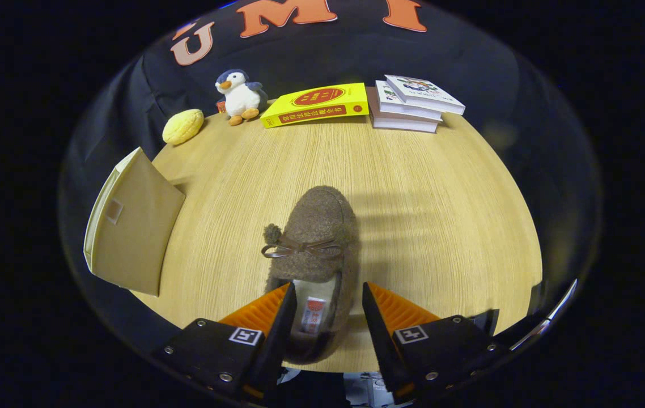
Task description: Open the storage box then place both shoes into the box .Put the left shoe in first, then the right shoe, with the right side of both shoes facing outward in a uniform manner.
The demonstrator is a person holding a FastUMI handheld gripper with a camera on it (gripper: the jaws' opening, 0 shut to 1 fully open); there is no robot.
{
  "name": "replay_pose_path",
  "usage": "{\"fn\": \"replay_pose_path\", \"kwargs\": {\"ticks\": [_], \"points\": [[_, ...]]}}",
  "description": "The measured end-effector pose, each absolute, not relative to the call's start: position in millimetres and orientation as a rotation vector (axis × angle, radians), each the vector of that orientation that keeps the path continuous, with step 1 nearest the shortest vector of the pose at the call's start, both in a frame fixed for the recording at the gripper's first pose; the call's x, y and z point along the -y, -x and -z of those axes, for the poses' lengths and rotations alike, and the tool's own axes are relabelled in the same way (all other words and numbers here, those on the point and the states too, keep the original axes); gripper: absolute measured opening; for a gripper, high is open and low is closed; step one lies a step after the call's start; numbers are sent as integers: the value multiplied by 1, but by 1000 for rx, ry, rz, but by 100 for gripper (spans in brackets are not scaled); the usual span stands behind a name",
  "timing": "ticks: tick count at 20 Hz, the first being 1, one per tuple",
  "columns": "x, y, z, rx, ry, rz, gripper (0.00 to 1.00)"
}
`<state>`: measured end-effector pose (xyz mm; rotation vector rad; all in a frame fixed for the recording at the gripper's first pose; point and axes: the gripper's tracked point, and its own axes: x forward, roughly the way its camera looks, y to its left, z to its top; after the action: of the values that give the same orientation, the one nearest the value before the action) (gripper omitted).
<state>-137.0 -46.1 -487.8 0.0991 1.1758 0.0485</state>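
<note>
So the gripper (328, 294) stands spread, its fingers straddling the heel of the brown fleece slipper (314, 249) without pinching it. Far off to the left of the fingers stands the beige storage box (130, 226), apparently closed. Judging by this, neither shoe is boxed yet.

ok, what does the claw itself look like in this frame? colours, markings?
The claw has two wedge-shaped fingers with ribbed orange outer faces and flat black inner pads. Each sits on a black block with silver screws and a white square tag bearing a black pattern. No cables visible.
</note>
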Motion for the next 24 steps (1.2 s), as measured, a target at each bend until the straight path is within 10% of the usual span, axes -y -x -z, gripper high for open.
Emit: {"fn": "replay_pose_path", "kwargs": {"ticks": [11,24], "points": [[59,121,521,-1166,-190,94,11],[-51,99,388,-1073,-244,123,5]]}}
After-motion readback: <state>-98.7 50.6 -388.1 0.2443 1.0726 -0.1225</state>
